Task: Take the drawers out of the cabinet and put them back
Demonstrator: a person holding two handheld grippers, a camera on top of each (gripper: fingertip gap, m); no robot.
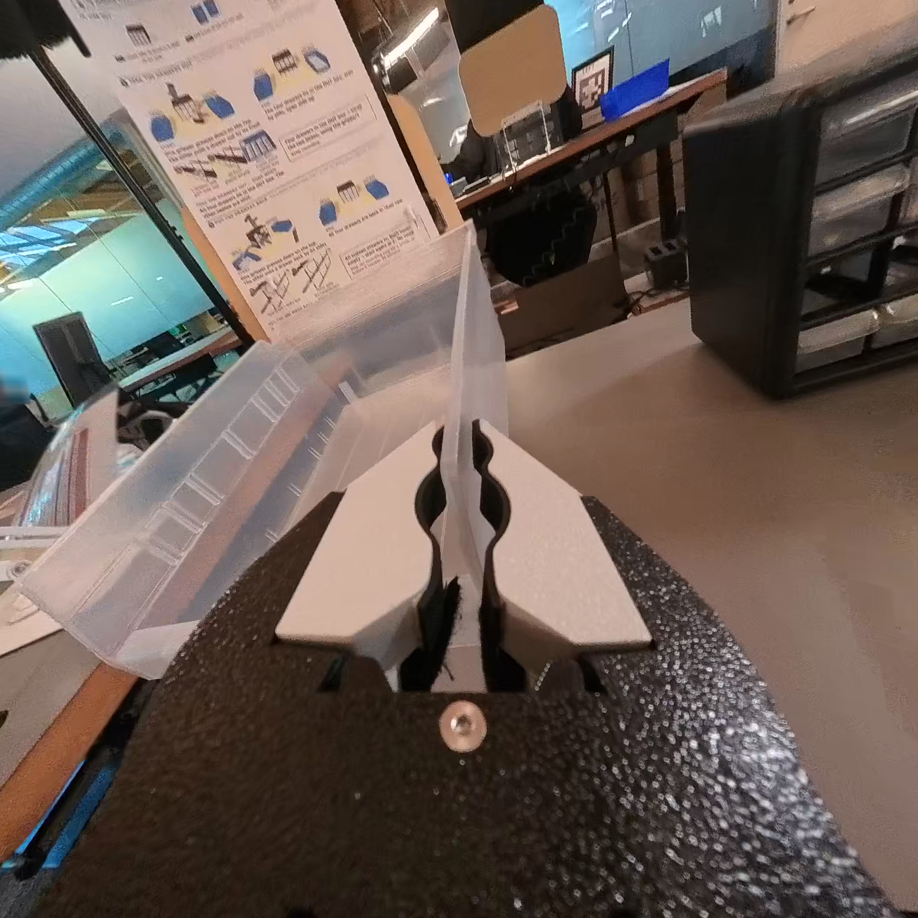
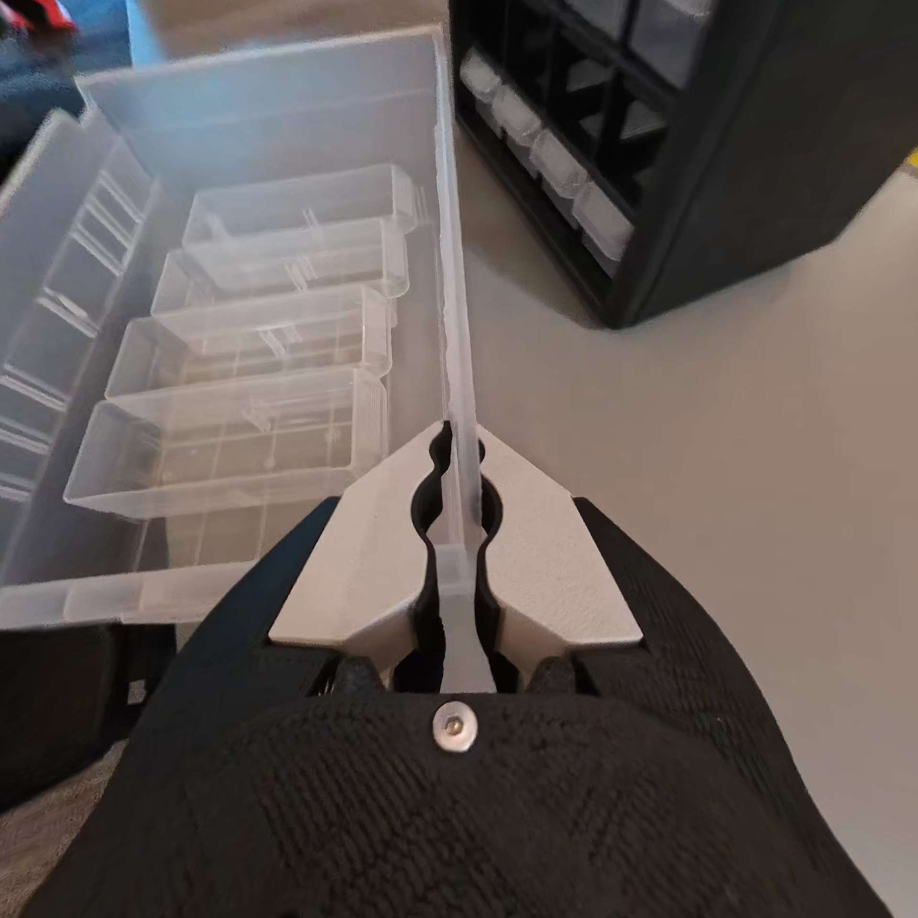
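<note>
Both my fingers pinch thin wall of clear bin: left gripper (image 1: 459, 447), right gripper (image 2: 462, 447), bin (image 2: 268, 114). Risk: wall slips, four drawers (image 2: 233, 437) spill onto tabletop (image 2: 695, 497).

Poster board (image 1: 258, 164) w/ pics & text stands at 11 o'clock, leaning. Brown desk (image 1: 596, 144) at 1 o'clock carries blue sheet (image 1: 636, 92), square b/w marker card (image 1: 592, 82), clear stand (image 1: 526, 131). Grey tabletop (image 1: 695, 497) at 3 o'clock. Teal wall (image 1: 124, 258) at 9 o'clock.
</note>
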